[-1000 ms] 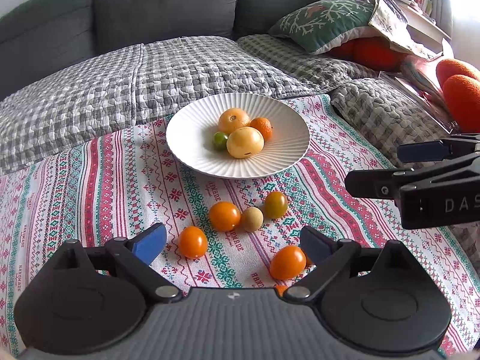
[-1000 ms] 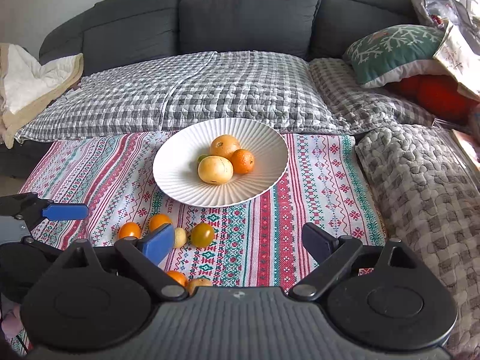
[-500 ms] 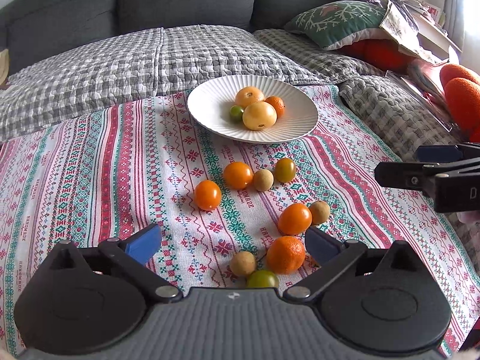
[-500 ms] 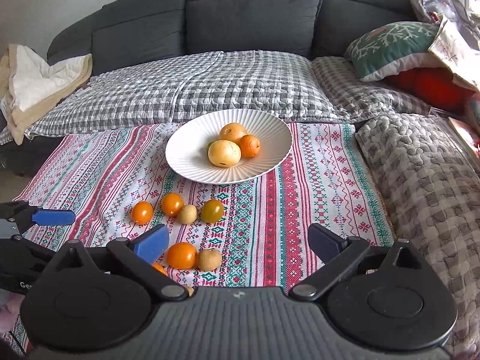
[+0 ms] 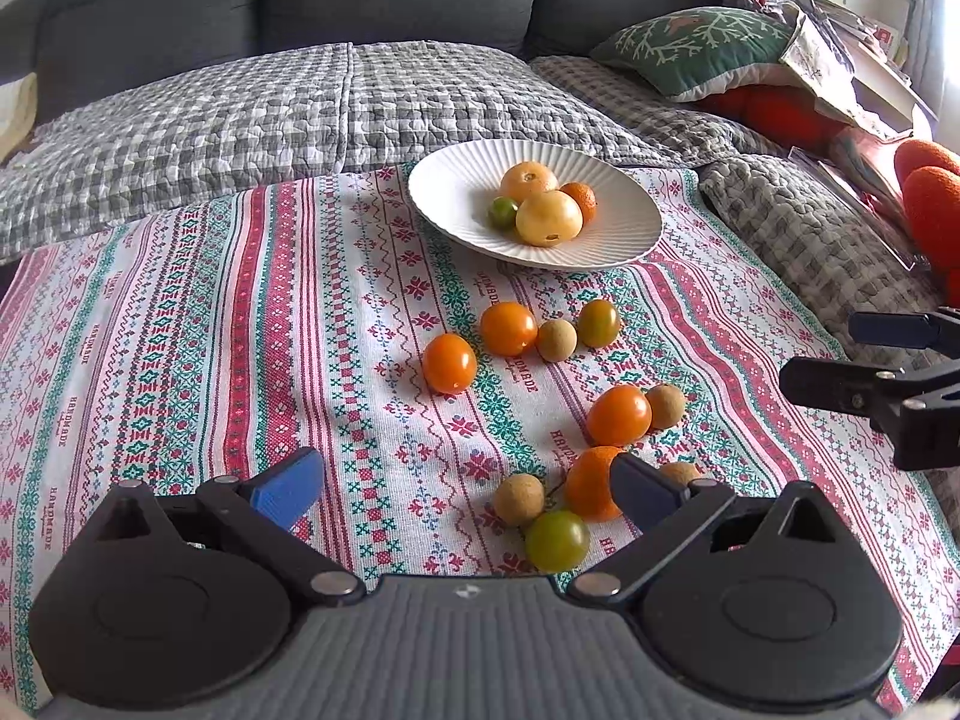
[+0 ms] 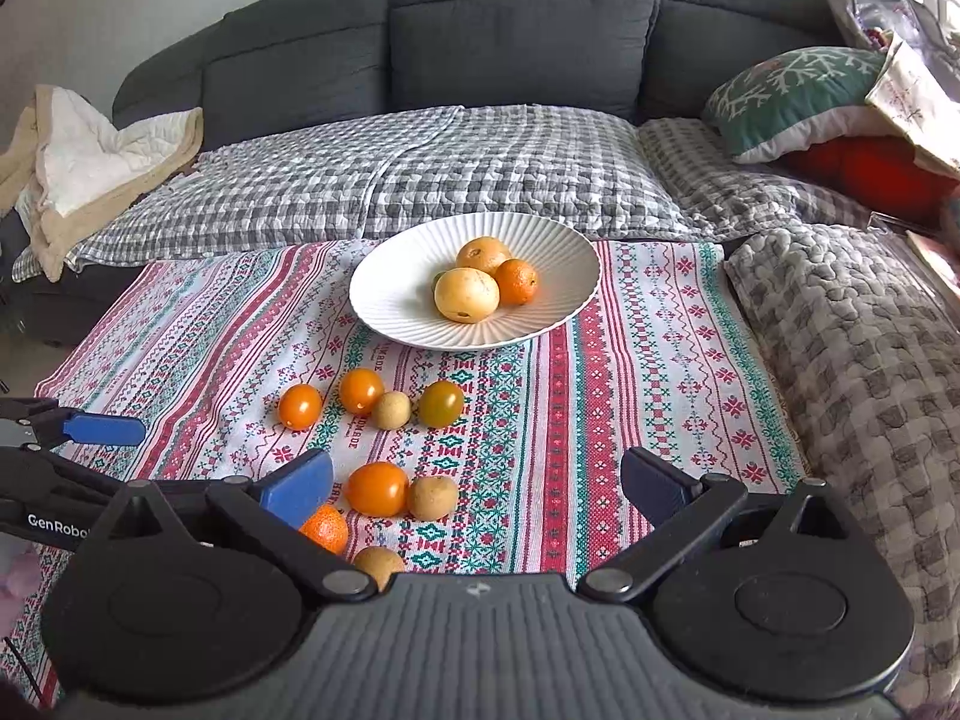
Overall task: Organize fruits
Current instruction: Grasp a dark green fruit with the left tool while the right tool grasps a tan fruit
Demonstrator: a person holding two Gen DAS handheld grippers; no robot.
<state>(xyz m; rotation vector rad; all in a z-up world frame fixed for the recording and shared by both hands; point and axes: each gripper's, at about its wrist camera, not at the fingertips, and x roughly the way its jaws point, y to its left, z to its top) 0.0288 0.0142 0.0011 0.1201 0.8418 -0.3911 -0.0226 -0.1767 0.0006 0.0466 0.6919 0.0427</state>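
A white ribbed plate (image 5: 456,192) (image 6: 396,300) on the patterned cloth holds a yellow fruit (image 5: 548,218), an orange (image 5: 528,180), a small mandarin and a green fruit. Several loose fruits lie in front of it: orange tomatoes (image 5: 449,363) (image 6: 376,488), brown longans (image 5: 518,499), a green tomato (image 5: 557,540) and a mandarin (image 5: 588,483). My left gripper (image 5: 462,489) is open and empty above the near fruits. My right gripper (image 6: 477,483) is open and empty, to the right of the left one, and shows in the left wrist view (image 5: 870,360).
A striped patterned cloth (image 5: 180,330) covers the surface. Grey checked quilts (image 6: 420,168) and a dark sofa lie behind. A green cushion (image 6: 792,96) and red cushions are at the right. A beige blanket (image 6: 90,162) is at the far left.
Both grippers have pulled back from the plate, so more loose fruits near the front edge have come into view. Both stay open and empty.
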